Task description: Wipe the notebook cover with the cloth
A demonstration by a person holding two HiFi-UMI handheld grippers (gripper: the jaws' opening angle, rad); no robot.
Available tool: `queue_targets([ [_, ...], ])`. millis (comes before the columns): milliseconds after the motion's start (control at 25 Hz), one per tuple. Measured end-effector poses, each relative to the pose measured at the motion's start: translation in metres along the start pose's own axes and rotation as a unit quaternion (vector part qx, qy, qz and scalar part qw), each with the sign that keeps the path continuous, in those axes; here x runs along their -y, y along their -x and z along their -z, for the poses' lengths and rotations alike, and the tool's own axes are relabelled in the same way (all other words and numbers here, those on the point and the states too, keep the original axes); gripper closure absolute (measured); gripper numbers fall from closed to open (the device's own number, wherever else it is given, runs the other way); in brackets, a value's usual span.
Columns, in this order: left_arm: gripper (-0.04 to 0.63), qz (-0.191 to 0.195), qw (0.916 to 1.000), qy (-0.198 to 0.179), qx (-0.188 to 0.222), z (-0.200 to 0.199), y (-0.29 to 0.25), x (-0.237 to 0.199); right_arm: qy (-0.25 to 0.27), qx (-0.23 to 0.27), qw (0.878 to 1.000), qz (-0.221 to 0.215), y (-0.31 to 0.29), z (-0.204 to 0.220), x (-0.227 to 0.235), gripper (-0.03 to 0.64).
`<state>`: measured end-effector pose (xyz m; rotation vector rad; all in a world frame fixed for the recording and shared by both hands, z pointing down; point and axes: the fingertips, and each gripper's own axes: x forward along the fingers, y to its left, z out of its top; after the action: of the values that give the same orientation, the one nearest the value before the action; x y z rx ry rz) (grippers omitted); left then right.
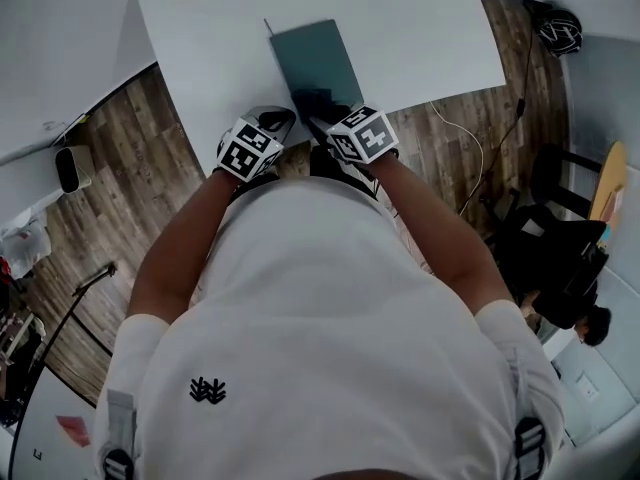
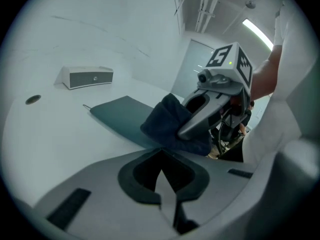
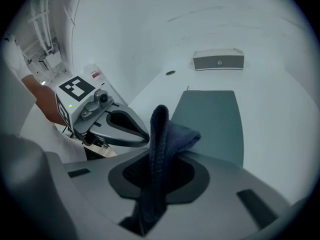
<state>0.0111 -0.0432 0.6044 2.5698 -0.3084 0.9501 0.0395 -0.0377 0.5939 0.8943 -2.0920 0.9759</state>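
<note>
The right claw [image 3: 157, 170] is clamped on the cloth [image 3: 172, 134]. It's a dark blue cloth, pinched along a fold, so one strip runs up between the jaws and the rest flops forward. That loose part looks to be sitting on the near end of the notebook [image 1: 313, 58]. The notebook lies flat on the white worktop [image 1: 420, 28], close to the person's edge, with its long side pointing away from them. The left claw [image 2: 162, 176] has its jaws together with nothing in them and hangs just beside the right one, off the notebook's near left corner.

Handling-wise, the cloth is soft and floppy and probably weighs next to nothing, so a pinch on one fold is plenty. Only the loose bit meets the cover though, so it'd likely need pressing down flatter to actually wipe.

The notebook looks thin and light with a smooth teal cover, so it'll probably skate around on that slick worktop once it gets rubbed. Best guess is the empty left claw should pin down a corner or edge rather than lift anything. Nothing here seems fragile. Worst case, the notebook slides off the near edge or the cloth catches the cover and flips it open.

Further back there's a small grey box [image 3: 218, 61] and a round hole [image 3: 170, 73] in the worktop, both well apart from the notebook.
</note>
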Motion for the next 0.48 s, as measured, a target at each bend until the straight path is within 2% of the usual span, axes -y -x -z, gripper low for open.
queue_targets([
  [320, 0.591, -0.004, 0.9995, 0.006, -0.031, 0.008, -0.011, 0.003, 0.005, -0.028, 0.999, -0.029, -0.015, 0.002, 0.000, 0.555],
  [480, 0.591, -0.005, 0.9990, 0.003, -0.044, 0.012, -0.011, 0.003, -0.011, -0.030, 0.999, -0.024, -0.009, 0.005, 0.015, 0.555],
])
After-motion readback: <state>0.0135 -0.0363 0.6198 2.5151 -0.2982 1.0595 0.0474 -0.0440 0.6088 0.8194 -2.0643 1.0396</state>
